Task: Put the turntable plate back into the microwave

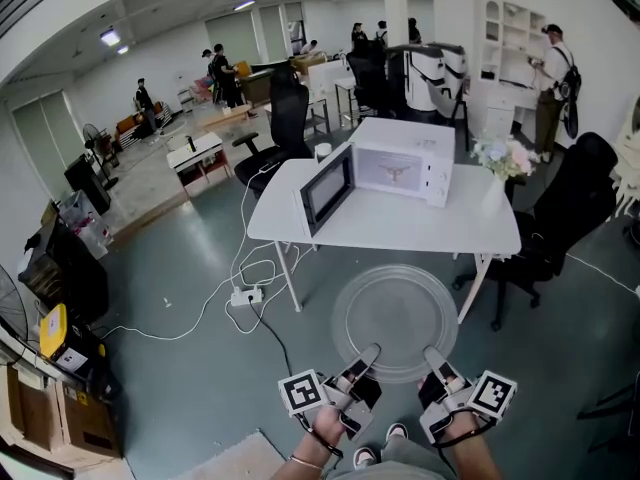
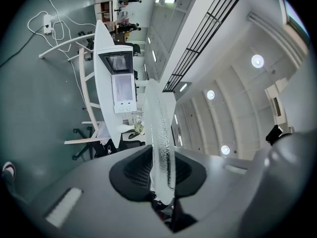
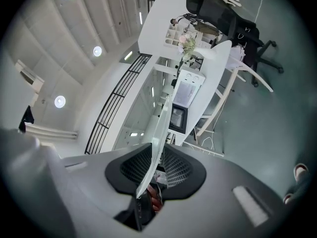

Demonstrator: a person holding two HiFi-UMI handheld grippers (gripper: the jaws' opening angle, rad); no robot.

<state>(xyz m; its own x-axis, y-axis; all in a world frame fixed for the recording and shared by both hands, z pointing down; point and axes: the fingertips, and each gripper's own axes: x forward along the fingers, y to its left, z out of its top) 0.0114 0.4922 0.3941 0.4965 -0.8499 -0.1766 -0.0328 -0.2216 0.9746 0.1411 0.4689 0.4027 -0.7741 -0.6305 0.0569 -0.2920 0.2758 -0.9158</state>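
Observation:
A round clear glass turntable plate (image 1: 395, 318) hangs flat in the air in front of the table, held at its near rim by both grippers. My left gripper (image 1: 366, 356) is shut on the plate's near-left edge, and the plate (image 2: 161, 148) shows edge-on between its pads. At the near-right edge my right gripper (image 1: 432, 356) is shut on the plate (image 3: 157, 143) too. Ahead, the white microwave (image 1: 400, 163) stands on the white table (image 1: 400, 230) with its door (image 1: 326, 189) swung open to the left. Its cavity faces me.
A vase of flowers (image 1: 500, 163) stands on the table's right end. Black office chairs (image 1: 560, 218) sit right of and behind the table. A power strip with white cables (image 1: 245, 295) lies on the floor to the left. People stand far back in the room.

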